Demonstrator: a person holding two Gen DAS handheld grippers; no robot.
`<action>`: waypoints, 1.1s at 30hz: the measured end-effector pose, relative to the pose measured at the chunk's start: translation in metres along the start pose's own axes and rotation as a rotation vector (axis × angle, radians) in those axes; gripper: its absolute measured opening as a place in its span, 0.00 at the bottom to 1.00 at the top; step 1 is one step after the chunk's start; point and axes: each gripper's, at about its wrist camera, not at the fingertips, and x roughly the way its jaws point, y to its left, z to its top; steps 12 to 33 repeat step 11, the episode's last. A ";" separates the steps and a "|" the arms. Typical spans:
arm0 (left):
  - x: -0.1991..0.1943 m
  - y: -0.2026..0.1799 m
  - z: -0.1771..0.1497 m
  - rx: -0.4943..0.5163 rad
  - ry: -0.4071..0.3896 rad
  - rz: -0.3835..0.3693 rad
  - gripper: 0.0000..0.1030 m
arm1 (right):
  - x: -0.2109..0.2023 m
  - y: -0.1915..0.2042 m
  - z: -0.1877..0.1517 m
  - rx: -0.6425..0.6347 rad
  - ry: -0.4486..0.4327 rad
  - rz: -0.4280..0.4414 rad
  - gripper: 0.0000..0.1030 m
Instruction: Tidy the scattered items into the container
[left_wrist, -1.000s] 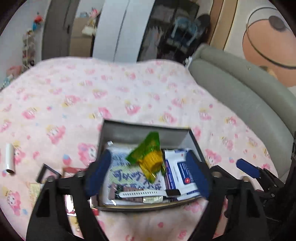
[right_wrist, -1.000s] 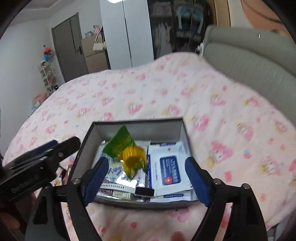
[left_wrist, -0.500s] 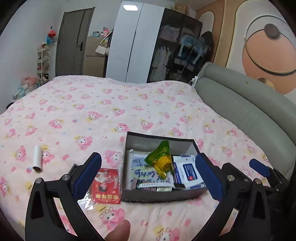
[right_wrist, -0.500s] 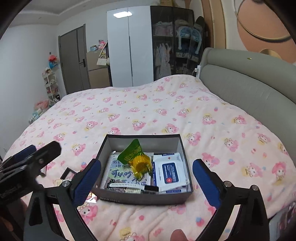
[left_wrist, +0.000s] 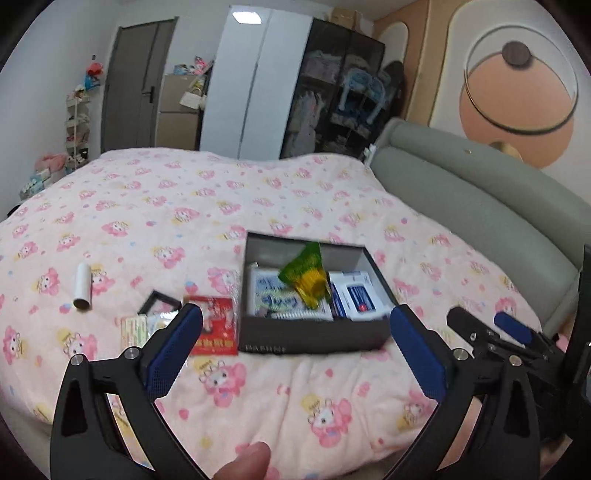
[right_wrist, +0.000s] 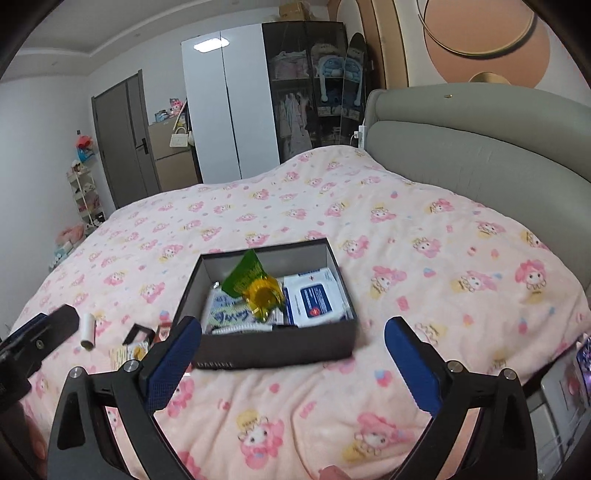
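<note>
A dark grey rectangular cardboard box (left_wrist: 314, 336) with a pale inner lining sits open on the bed's pink blanket printed with cartoon characters (left_wrist: 258, 398), roughly in the middle of the near half of the bed. Inside it, a crumpled green and yellow foil snack packet (left_wrist: 306, 277) lies on top, tilted over a white pouch with blue lettering (left_wrist: 273, 301) on the box's left side, and a white wet-wipe pack with a blue label (left_wrist: 356, 297) fills the right side; a thin white strip-like item along the near wall is too blurred to identify. Just to the left of the box, touching or nearly touching its side wall, lies a red and white clear-wrapped sachet (left_wrist: 216, 328). Further left are a small pale yellowish packet (left_wrist: 135, 330), partly hidden behind a finger of the tool, and a small black square frame-like object (left_wrist: 159, 302) lying tilted on the blanket. Well apart from these, further left, rests a white cylindrical tube (left_wrist: 82, 286) with its open end toward the camera. The left tool (left_wrist: 295, 354) hangs above the blanket on the near side of the box, its blue-padded jaws spread wide and holding nothing. The right tool (right_wrist: 291, 358) is likewise held above the blanket in front of the box, jaws wide apart and empty. A grey padded headboard (right_wrist: 480, 147) curves along the right edge of the bed.
</note>
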 end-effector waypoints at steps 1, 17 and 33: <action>0.001 -0.002 -0.004 0.007 0.012 -0.005 0.99 | 0.000 0.000 -0.002 -0.002 0.005 0.002 0.97; 0.004 -0.015 -0.011 0.036 0.025 -0.006 0.99 | 0.004 0.008 -0.008 -0.005 0.035 0.047 0.97; 0.004 -0.015 -0.011 0.036 0.025 -0.006 0.99 | 0.004 0.008 -0.008 -0.005 0.035 0.047 0.97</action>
